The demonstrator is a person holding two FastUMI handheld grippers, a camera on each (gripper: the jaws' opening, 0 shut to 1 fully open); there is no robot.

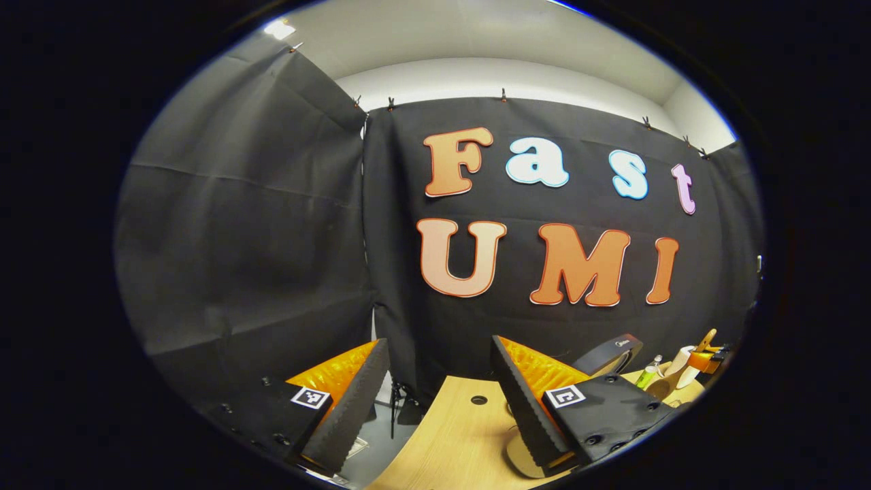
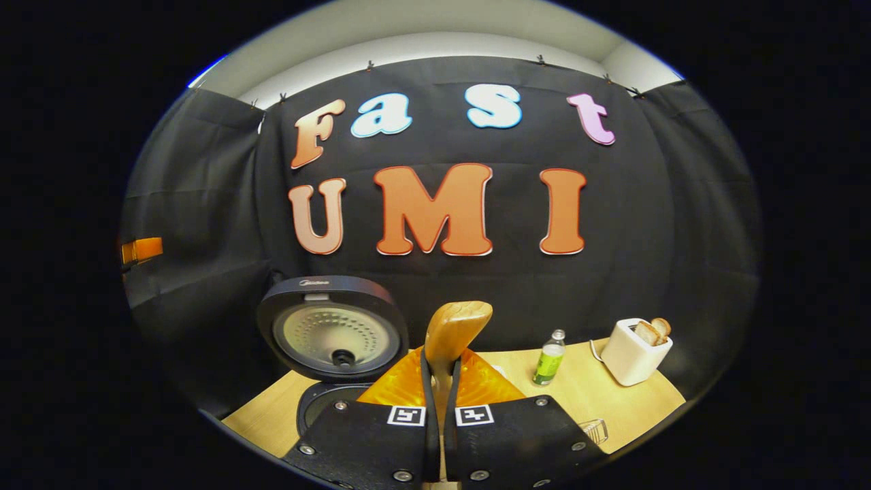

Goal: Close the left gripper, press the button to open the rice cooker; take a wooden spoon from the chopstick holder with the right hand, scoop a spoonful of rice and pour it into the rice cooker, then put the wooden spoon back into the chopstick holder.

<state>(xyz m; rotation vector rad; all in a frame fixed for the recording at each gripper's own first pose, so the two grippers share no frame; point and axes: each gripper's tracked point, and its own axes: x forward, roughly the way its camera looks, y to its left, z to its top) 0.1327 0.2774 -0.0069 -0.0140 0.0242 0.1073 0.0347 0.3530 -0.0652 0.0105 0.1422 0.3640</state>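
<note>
Wooden spoon upright, bowl up, rice cooker lid raised open

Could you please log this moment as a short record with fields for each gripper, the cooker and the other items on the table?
left gripper: open, holding nothing
right gripper: shut on wooden spoon, bowl end up
rice cooker: lid raised
table: bottle and toaster with bread, right of the cooker

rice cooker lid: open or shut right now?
Open. In the right gripper view the rice cooker lid stands raised, its perforated inner plate facing the camera, above the pot opening.
</note>
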